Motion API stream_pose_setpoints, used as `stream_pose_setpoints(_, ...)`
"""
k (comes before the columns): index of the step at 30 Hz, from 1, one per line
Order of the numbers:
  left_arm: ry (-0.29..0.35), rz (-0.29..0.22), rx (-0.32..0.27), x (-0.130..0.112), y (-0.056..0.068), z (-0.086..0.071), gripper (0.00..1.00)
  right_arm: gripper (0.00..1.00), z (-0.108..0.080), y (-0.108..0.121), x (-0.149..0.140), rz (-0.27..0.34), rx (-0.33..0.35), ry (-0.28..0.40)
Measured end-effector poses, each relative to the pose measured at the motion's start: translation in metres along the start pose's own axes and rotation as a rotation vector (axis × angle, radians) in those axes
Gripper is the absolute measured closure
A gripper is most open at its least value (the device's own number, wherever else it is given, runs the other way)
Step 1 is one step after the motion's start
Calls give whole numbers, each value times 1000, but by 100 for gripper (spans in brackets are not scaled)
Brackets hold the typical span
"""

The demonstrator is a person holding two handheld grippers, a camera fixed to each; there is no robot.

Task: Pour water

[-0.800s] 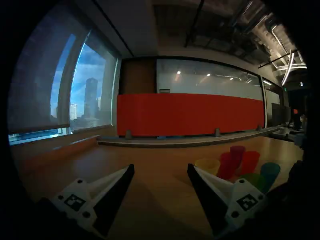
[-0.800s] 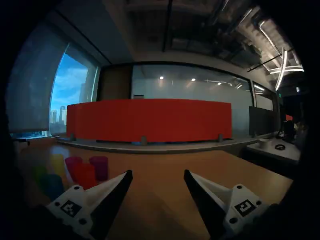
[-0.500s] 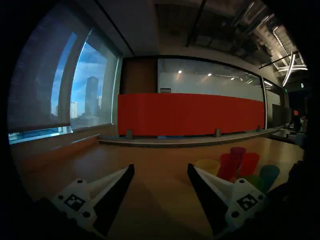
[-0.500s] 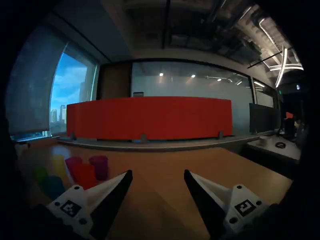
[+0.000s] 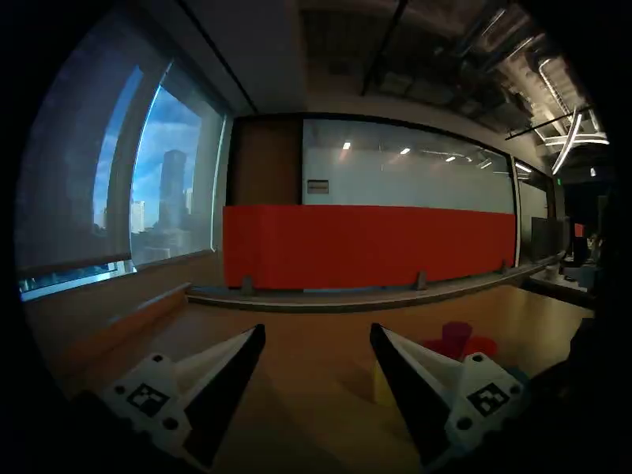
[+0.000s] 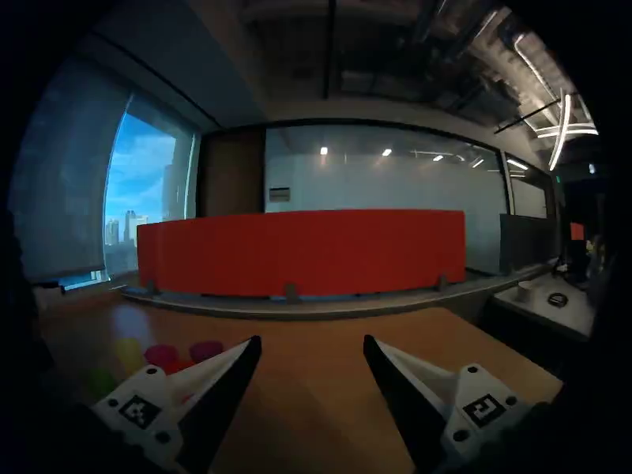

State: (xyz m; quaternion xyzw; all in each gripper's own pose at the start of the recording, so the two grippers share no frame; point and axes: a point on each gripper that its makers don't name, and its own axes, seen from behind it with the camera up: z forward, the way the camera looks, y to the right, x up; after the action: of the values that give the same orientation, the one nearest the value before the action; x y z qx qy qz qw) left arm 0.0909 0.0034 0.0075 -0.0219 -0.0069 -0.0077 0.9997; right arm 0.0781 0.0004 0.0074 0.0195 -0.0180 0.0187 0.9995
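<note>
Cups (image 5: 458,338) huddle on the wooden table (image 5: 316,411), half-hidden behind a finger of the left gripper (image 5: 316,332). It and the right gripper (image 6: 310,341) both gape wide, empty (dim light here!). A blind approach could topple that tight bunch.

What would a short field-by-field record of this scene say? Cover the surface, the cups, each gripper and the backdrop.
Surface: wooden table
Cups: coloured cups grouped on the table, partly hidden behind a finger
Left: left gripper, fingers open, holding nothing
Right: right gripper, fingers open, holding nothing
Backdrop: red partition at the table's far edge; window to the side
</note>
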Motion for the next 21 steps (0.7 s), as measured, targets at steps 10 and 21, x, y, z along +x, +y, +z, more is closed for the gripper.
stream_pose_setpoints(10, 13, -8, -25, 60, 3, 10, 2, 0, 3, -5, 54, -18, 15, -11)
stream_pose_setpoints(21, 7, 27, -83, 80, 14, 13, 1, 0, 5, -15, 69, -41, 51, -21)
